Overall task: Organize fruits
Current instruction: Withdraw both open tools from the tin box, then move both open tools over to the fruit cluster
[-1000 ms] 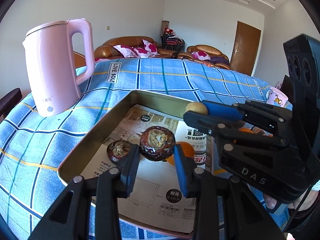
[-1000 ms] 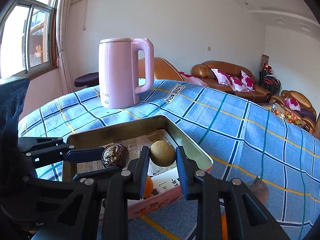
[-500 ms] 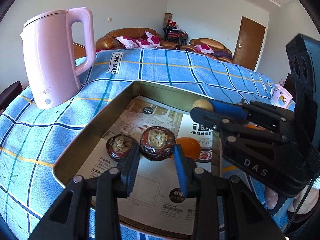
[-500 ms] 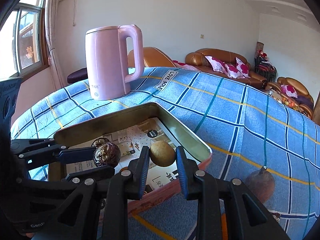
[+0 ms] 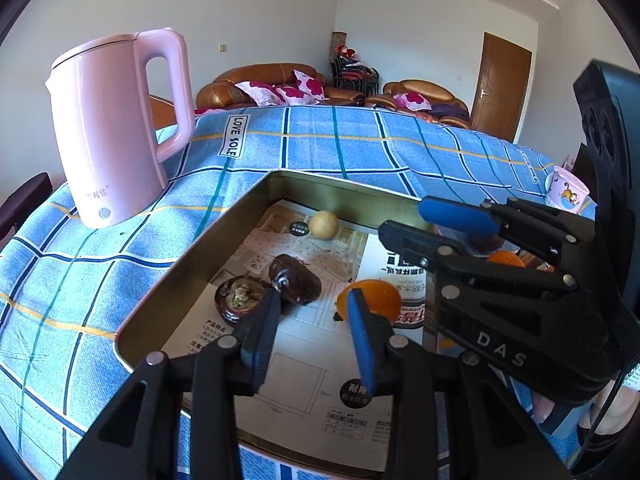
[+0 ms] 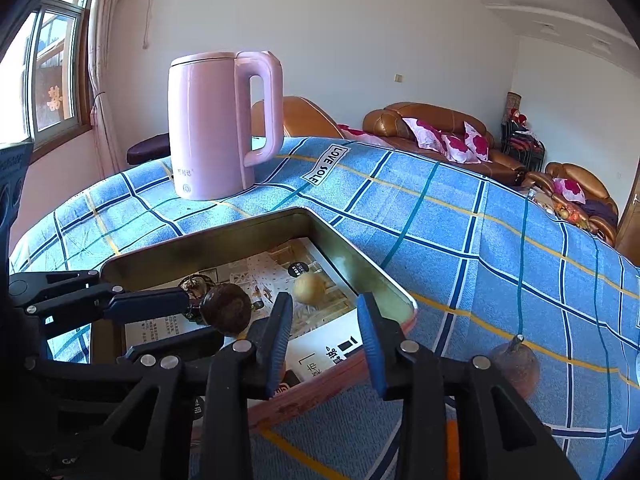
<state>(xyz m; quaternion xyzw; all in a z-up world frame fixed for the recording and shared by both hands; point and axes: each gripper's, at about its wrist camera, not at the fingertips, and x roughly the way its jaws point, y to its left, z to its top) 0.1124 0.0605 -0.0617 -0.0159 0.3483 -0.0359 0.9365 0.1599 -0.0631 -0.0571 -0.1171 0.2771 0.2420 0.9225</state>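
Underneath, a blue checked cloth (image 6: 460, 240) is spread, with a pink kettle (image 5: 116, 128) stood on it and brown sofas (image 5: 272, 84) seen behind. Both the left gripper (image 5: 312, 320) and right gripper (image 6: 324, 320) are held open, empty, over the tray (image 5: 192, 256), where fruits (image 5: 294, 284) are laid on paper.

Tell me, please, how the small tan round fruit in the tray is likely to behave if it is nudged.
The small tan fruit looks nearly spherical, so it would probably roll easily. It rests on smooth printed paper, which likely offers little grip. The tray wall just behind it should stop it from escaping. It seems small and light.
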